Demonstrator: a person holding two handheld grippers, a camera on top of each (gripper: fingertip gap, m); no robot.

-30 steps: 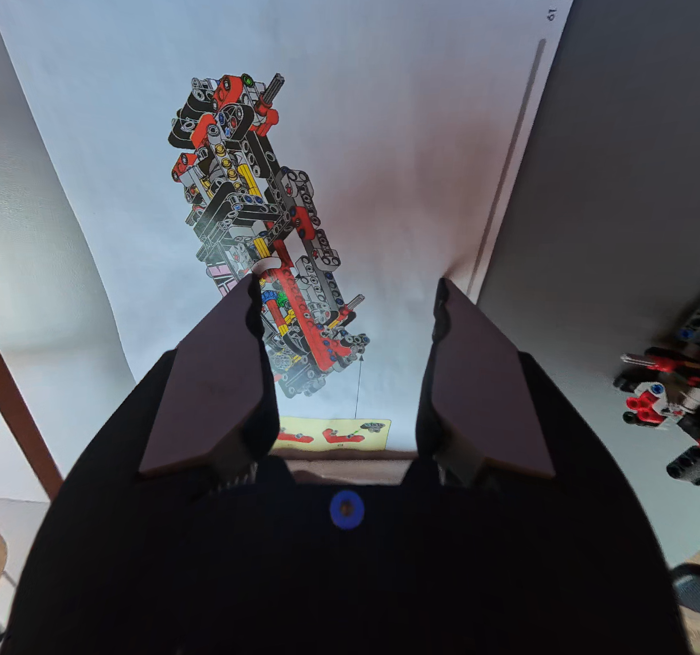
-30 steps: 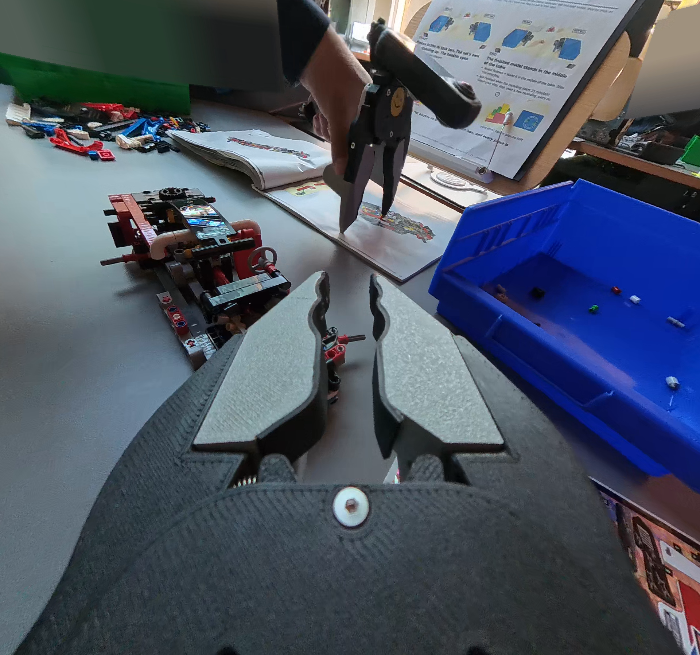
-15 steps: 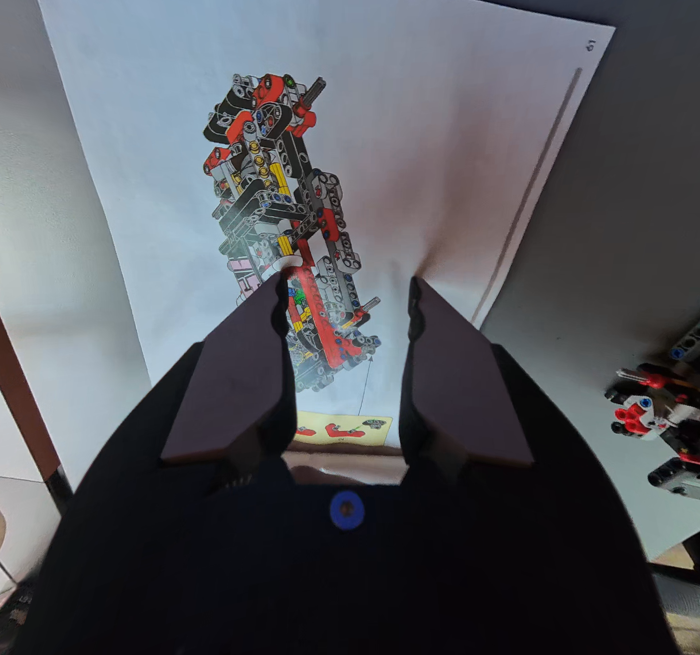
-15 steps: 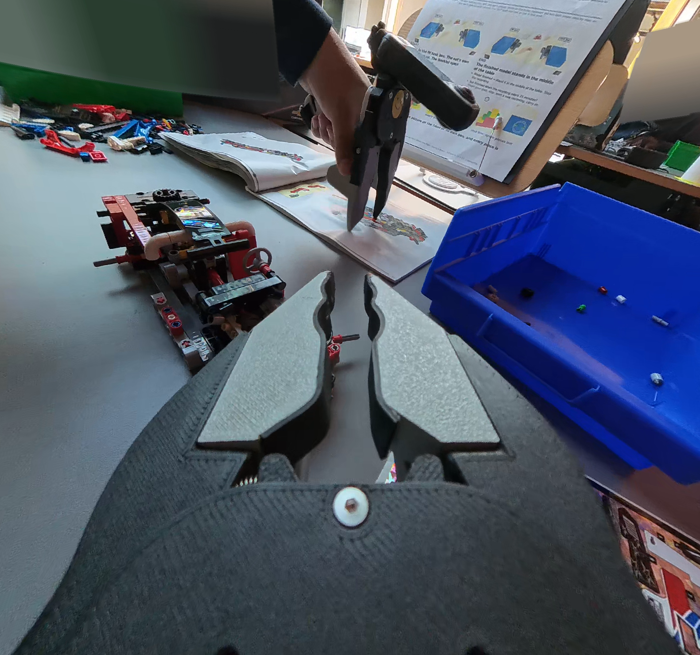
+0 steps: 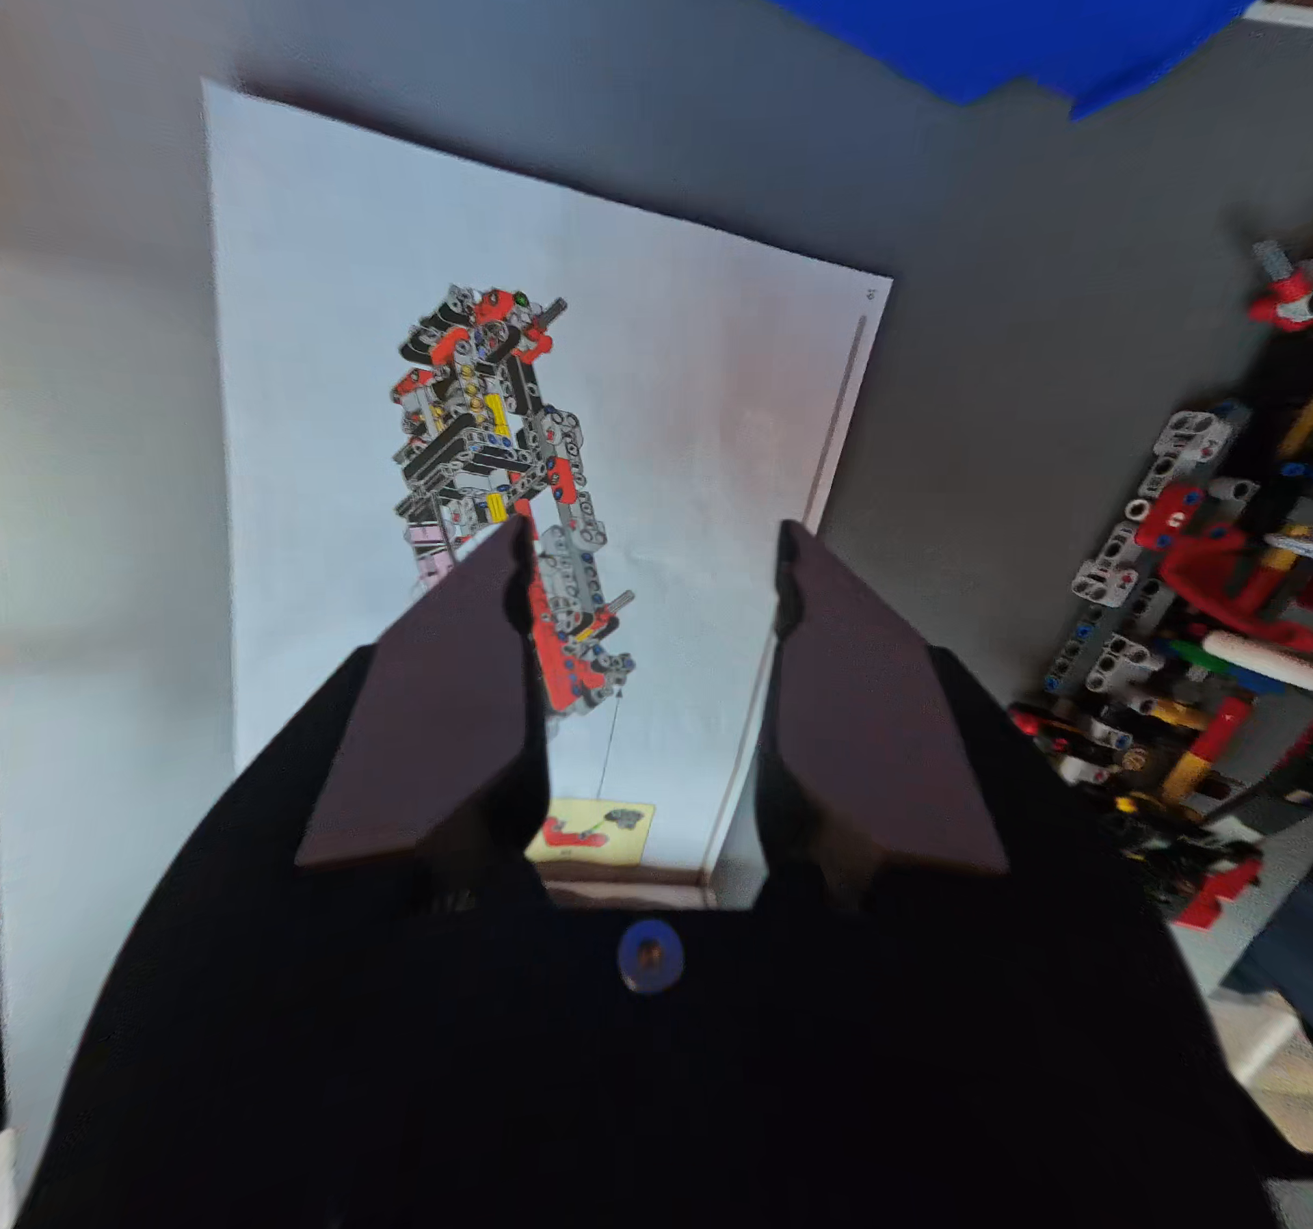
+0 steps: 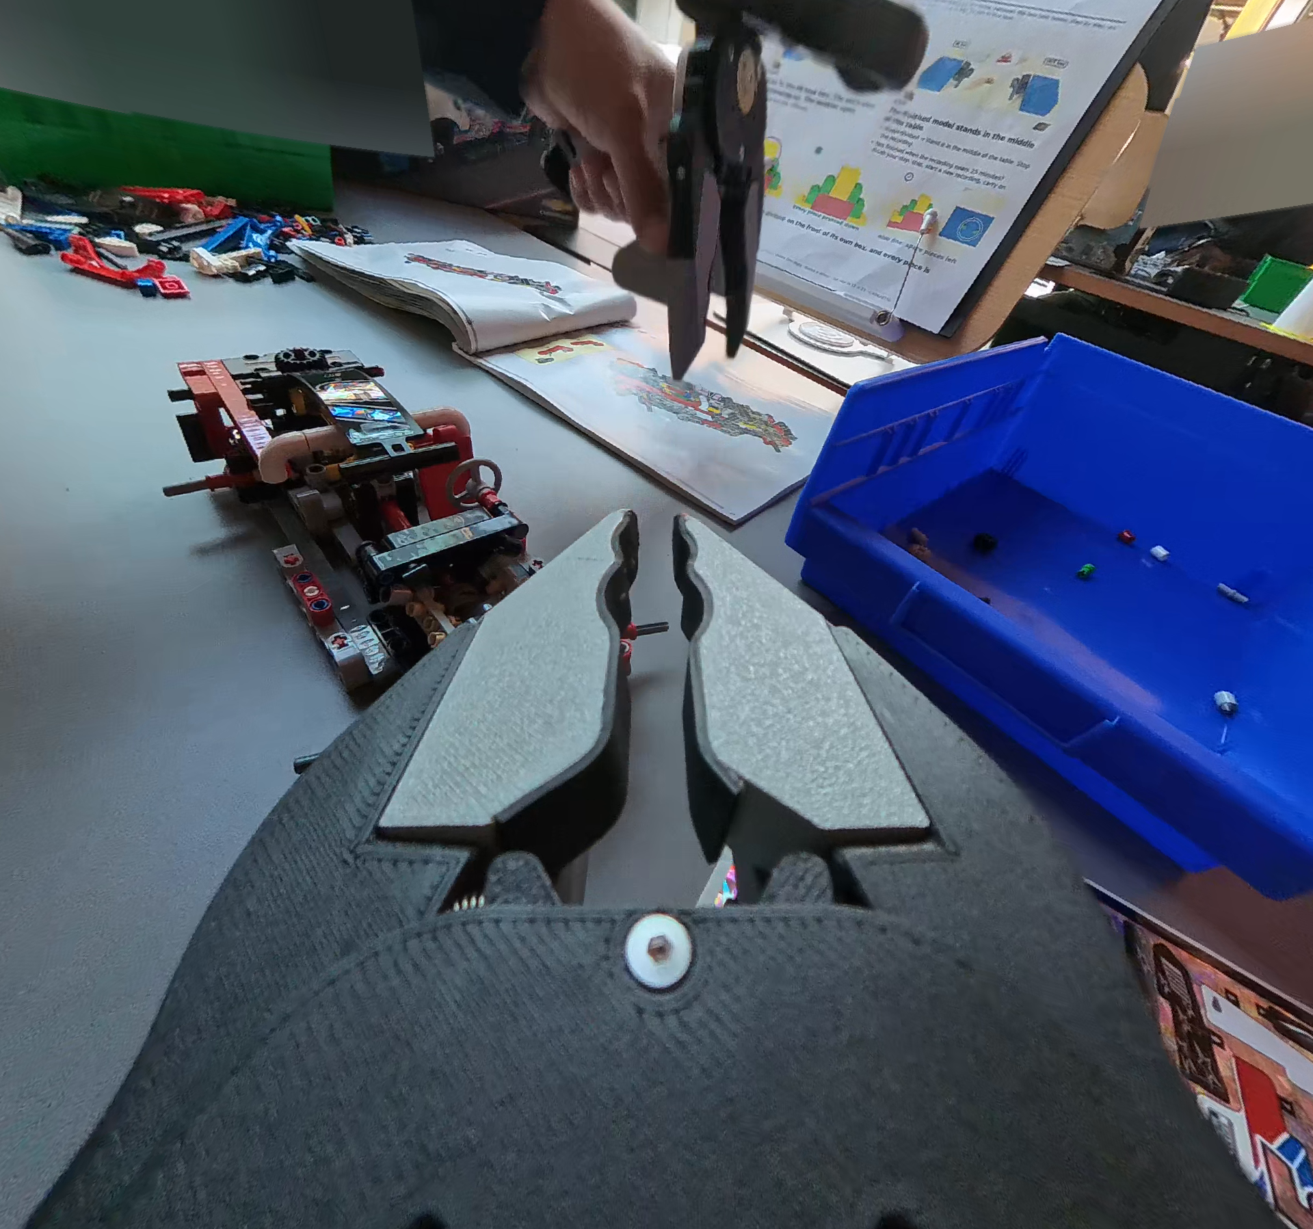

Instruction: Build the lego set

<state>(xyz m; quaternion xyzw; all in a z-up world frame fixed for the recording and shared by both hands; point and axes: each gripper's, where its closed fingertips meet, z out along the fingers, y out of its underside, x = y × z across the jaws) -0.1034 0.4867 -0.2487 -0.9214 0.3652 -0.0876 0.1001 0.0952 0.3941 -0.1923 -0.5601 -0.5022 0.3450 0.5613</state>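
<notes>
1. Fingers of our left gripper (image 5: pixel 650 534) stand apart over the open booklet (image 5: pixel 710 413), gripping nothing.
2. Our right gripper (image 6: pixel 655 534) hovers with a narrow gap, also bare, near the half-built model (image 6: pixel 341 477).
3. Loose parts (image 6: pixel 142 243) and the blue bin (image 6: pixel 1066 626) share the counter (image 6: pixel 106 626).

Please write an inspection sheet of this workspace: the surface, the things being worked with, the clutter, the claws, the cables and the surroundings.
Surface: grey table, flat.
Job's things: partly built brick vehicle model; open instruction booklet beside it.
Clutter: loose brick parts at the far left; blue bin holding a few small pieces.
Claws: left claw open, empty, over the booklet's printed page; right claw nearly closed, narrow gap, nothing gripped, near the model's front.
Cables: nothing seen.
Surroundings: instruction sheet on a tilted stand; a person's hand holding the left claw; shelf behind.
</notes>
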